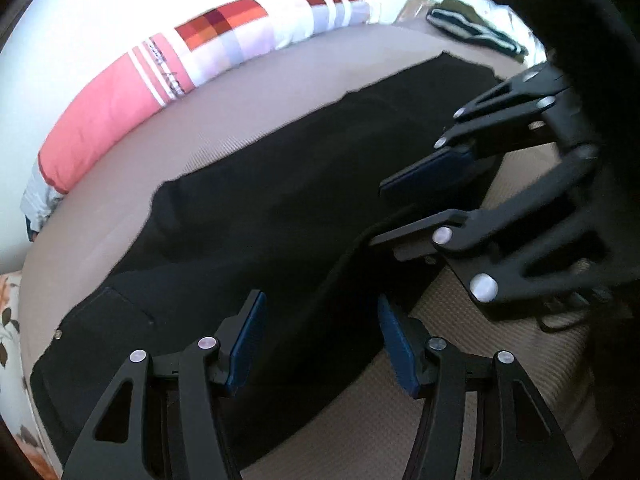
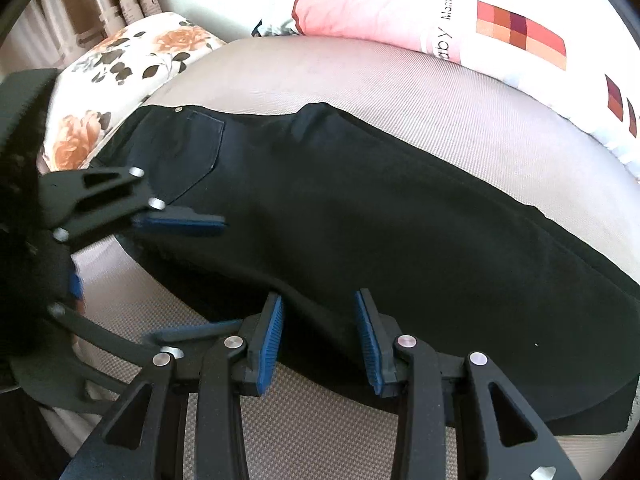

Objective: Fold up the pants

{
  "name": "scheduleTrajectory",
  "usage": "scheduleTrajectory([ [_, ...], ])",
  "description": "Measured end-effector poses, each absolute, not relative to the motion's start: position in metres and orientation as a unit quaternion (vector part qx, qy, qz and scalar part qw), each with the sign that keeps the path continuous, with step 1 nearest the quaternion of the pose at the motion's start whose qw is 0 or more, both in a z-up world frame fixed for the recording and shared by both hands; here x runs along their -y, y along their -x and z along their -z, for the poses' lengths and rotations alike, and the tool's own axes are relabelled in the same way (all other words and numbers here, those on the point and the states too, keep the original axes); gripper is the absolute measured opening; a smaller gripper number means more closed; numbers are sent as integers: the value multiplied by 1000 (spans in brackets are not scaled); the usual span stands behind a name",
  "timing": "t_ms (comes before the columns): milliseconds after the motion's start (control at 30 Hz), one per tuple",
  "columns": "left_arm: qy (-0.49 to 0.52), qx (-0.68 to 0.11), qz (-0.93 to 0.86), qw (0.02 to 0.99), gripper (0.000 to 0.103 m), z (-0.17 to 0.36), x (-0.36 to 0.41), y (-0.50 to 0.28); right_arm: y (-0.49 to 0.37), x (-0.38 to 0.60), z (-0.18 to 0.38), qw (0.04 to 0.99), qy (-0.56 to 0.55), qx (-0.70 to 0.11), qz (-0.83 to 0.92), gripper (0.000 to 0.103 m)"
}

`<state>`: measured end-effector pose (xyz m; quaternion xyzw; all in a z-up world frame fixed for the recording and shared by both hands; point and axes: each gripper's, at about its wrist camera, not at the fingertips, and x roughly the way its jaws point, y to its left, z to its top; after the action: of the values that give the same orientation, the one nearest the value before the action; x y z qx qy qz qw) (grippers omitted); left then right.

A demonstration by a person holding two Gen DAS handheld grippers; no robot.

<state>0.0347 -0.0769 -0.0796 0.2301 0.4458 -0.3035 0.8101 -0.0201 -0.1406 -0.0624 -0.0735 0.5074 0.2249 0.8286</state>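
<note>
While the black pants (image 2: pixel 360 216) lie flat on the bed, both claws, left (image 1: pixel 322 344) and right (image 2: pixel 320 340), hover released over their near edge.

Pants (image 2: pixel 360 216) hem: cut off by right edge, right wrist view.
Striped item (image 1: pixel 476 28): blurred, unidentifiable.
Pillow (image 2: pixel 460 20) lettering: partly legible.

Your left gripper (image 1: pixel 322 340) hovers with jaws parted above the black pants (image 1: pixel 260 220); your right gripper (image 1: pixel 384 216) sits beside it.
</note>
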Motion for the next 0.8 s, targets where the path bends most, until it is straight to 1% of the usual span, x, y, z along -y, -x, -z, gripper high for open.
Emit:
scheduleTrajectory([
  [67,-229,-454,301,807,17,88,83,-39,22,138,63,831,79,-505,-221,34],
  [167,-201,-462,302,810,11,85,79,-43,25,136,66,836,95,-499,-207,34],
  [200,-197,-463,303,809,10,83,79,-43,25,136,67,838,99,-497,-202,35],
  [267,-191,-461,303,812,9,78,75,-43,26,137,69,844,111,-492,-180,39],
  [400,-161,-459,300,820,9,67,68,-48,23,143,76,856,151,-482,-108,38],
  [433,-155,-460,302,821,8,66,65,-50,21,148,76,856,173,-473,-120,38],
  [500,-140,-460,301,823,8,63,62,-52,16,163,74,863,159,-473,-84,39],
  [567,-135,-461,301,824,8,62,60,-54,11,180,74,866,151,-474,-47,43],
  [700,-127,-463,303,823,8,62,58,-55,-1,222,71,871,125,-474,30,44],
  [733,-124,-464,307,822,8,62,58,-55,-3,231,70,872,131,-469,53,48],
  [767,-124,-463,306,822,8,62,56,-55,-5,243,69,873,136,-461,75,56],
  [800,-124,-464,306,822,8,62,56,-54,-8,254,68,874,129,-460,92,56],
])
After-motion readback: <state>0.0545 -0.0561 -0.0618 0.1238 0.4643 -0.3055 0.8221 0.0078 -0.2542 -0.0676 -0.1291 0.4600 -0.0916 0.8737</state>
